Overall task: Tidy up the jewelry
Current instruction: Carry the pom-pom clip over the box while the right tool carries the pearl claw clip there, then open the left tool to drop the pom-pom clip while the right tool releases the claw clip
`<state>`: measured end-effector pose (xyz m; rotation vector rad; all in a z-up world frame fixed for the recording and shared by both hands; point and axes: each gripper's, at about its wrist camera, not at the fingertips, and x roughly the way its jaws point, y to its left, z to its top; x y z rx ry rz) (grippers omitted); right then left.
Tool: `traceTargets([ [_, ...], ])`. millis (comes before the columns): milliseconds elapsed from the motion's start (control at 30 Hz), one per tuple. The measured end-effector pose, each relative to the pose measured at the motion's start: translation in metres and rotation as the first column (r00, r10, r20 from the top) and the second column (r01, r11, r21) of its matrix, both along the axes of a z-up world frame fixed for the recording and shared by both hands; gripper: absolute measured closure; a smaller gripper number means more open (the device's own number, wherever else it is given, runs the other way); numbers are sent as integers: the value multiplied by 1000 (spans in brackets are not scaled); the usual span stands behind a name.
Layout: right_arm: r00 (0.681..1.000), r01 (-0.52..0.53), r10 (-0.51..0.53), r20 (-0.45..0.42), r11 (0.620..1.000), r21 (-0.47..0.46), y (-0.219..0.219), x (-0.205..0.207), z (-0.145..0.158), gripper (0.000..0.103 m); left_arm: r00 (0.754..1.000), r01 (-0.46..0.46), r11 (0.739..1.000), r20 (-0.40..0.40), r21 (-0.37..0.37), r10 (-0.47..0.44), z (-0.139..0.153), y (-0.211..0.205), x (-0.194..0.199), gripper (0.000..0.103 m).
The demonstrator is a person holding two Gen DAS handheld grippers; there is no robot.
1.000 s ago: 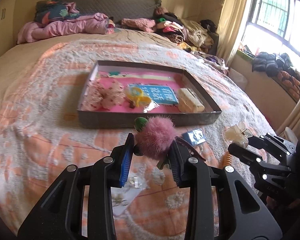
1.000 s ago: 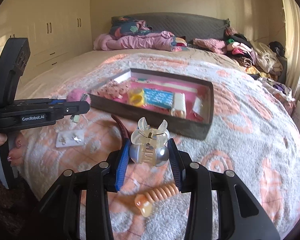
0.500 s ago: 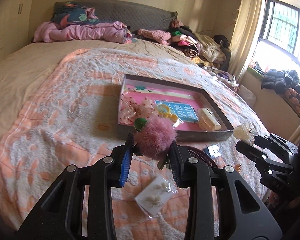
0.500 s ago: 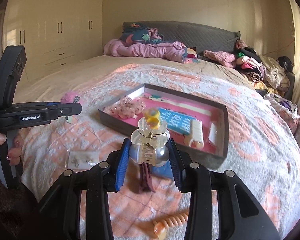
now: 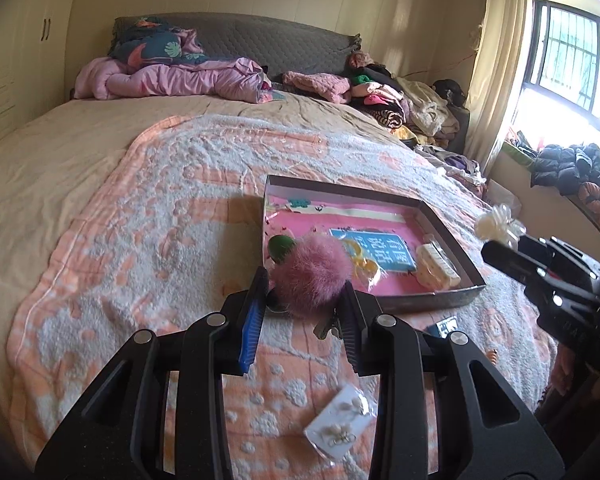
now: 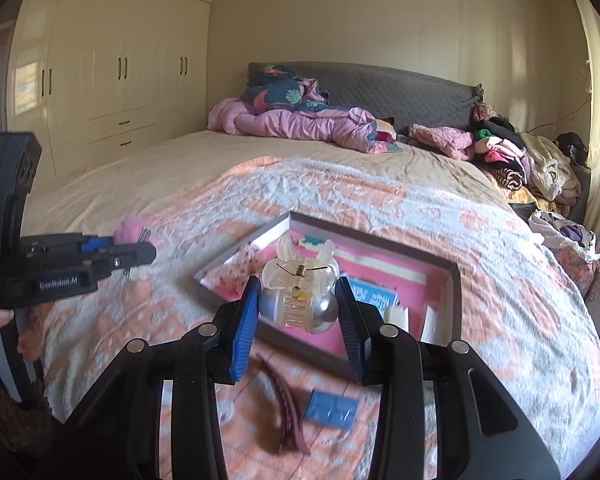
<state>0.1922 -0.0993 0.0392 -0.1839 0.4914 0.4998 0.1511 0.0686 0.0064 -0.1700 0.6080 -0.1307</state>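
Left claw [image 5: 303,294] is pinching soft, light pom-pom clip [image 5: 312,276] mid-frame; right claw [image 6: 296,306] is gripping stiff, prob. brittle clear hair claw clip [image 6: 298,296] by its hinge body.

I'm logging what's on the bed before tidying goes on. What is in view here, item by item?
Pompom clip: one, pink fluffy, held in the left gripper.
Claw clip: one, clear with silver balls, held in the right gripper.
Tray: one, grey walls, pink inside, on the blanket.
Blue card: one, inside the tray.
Cream comb clip: one, in the tray's right end.
Earring card: one, white, on the blanket near the left gripper.
Dark red hair clip: one, on the blanket before the tray.
Blue packet: one, beside that clip.
Blanket: one, orange and white, over the bed.
Left gripper: black, blue pads.
Right gripper: black, blue pads.
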Motion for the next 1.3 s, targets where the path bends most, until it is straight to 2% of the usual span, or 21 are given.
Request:
traceTargets([
  [333,998,65,-65,3,998,-6,-3,41,6,66,1000,7,1000,-3,6,-7,4,-1,40,77],
  [533,995,102,-102,-14,995,-21,-10,63,-2,66,998,37,999,-48,21,-35,-10,-13,70,77],
  [800,990,117,-121,-68,992,-53,-14,83,-26,66,991,76,997,-114,25,-72,-39,-26,97,77],
  [1167,981,81,-94,-169,993,-84,-2,99,-66,66,984,93,994,-157,50,-84,-55,-31,109,77],
  [1300,977,63,-80,-198,994,-90,3,100,-76,66,984,90,994,-158,54,-81,-56,-30,108,72],
])
